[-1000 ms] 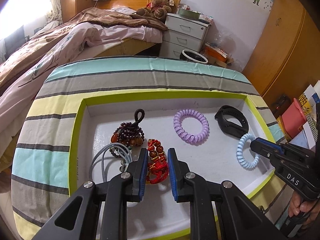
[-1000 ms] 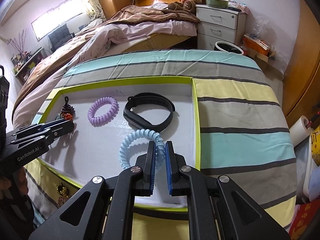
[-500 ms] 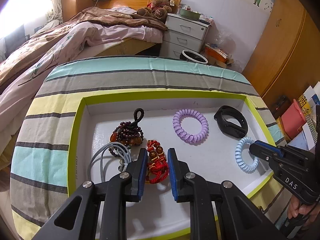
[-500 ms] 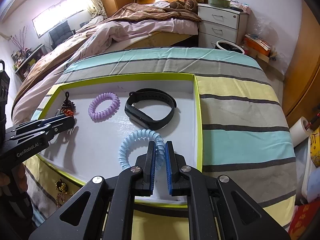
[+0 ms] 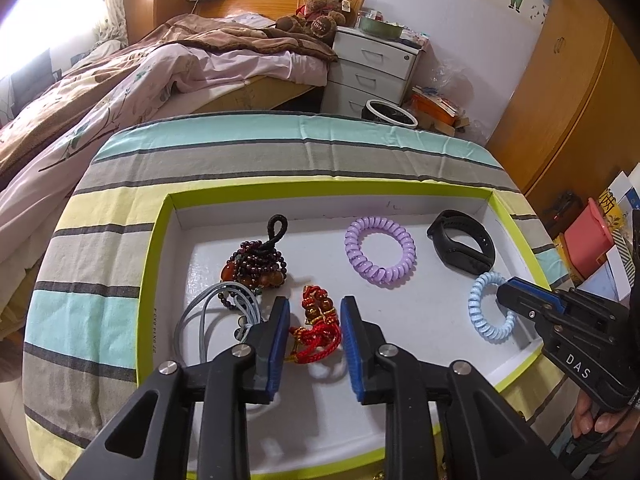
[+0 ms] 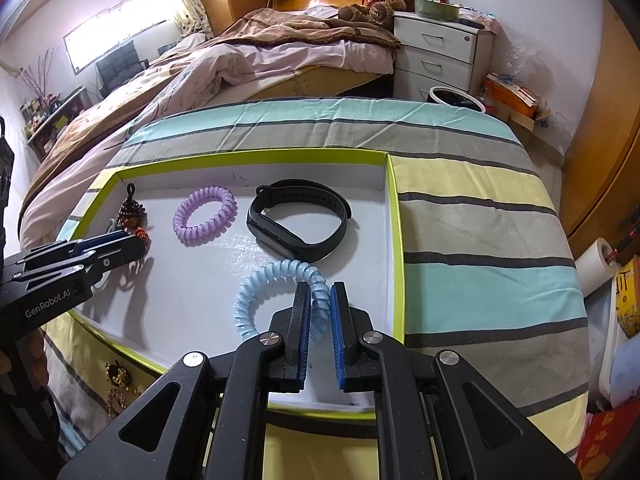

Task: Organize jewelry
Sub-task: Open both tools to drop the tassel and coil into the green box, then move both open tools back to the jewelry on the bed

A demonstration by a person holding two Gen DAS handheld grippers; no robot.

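The tray (image 5: 154, 280) has a raised green rim on all four sides; entry is from above only. Its left half is crowded: the dark bead bracelet (image 5: 256, 266), grey cord (image 5: 208, 308) and red knotted bracelet (image 5: 318, 326) lie close together, the first two overlapping. The left gripper (image 5: 314, 312) straddles the red bracelet. A bare strip of white floor runs between the red bracelet and the blue spiral band (image 5: 490, 306), below the purple spiral band (image 5: 380, 254). The black wristband (image 6: 298, 220) blocks the far right corner. The right gripper (image 6: 320, 300), clamped on the blue band, occupies the near right corner beside the rim. Outside the rim, the striped cloth (image 6: 480, 208) is unobstructed.
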